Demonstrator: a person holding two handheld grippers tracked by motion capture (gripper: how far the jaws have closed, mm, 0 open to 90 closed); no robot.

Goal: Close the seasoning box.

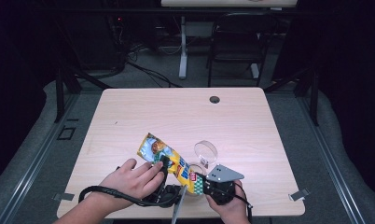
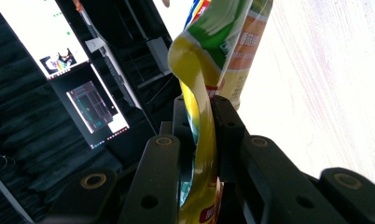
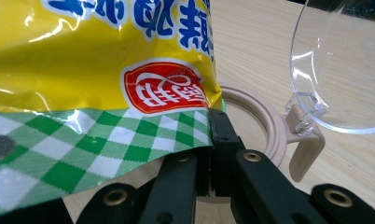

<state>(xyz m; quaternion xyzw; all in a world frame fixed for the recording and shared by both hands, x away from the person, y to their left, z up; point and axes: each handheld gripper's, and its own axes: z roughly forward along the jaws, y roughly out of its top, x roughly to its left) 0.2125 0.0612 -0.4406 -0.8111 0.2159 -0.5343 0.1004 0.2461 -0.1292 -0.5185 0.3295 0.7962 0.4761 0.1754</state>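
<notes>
**Desk:** Where does the yellow snack bag (image 1: 171, 161) sit as you hold it?

**Caption:** You have it stretched on a slant just left of the beige jar (image 1: 195, 173), its long axis running from the far-left corner, up and away from you, down to the checked green end beside the jar's mouth. Your left gripper (image 1: 163, 164) is pinched on the bag's near edge about midway along; in the left gripper view the foil is folded flat between the closed black jaws (image 2: 202, 140). Your right gripper (image 1: 205, 183) is clamped on the checked corner (image 3: 129, 135), right at the jar's rim (image 3: 265, 121).

**Desk:** And the jar itself?

**Caption:** It stands on the surface (image 1: 251, 121) with its clear hinged lid (image 1: 206, 151) flipped up and open behind the mouth.

**Desk:** So which hand matters for the coming move?

**Caption:** Your right one, by my reading. It is the nearer to the jar, and the bag's lower end already points at the opening. Opening or tipping the bag would mean working along that slanted axis, with your left gripper holding the higher part back from the jar.
</notes>
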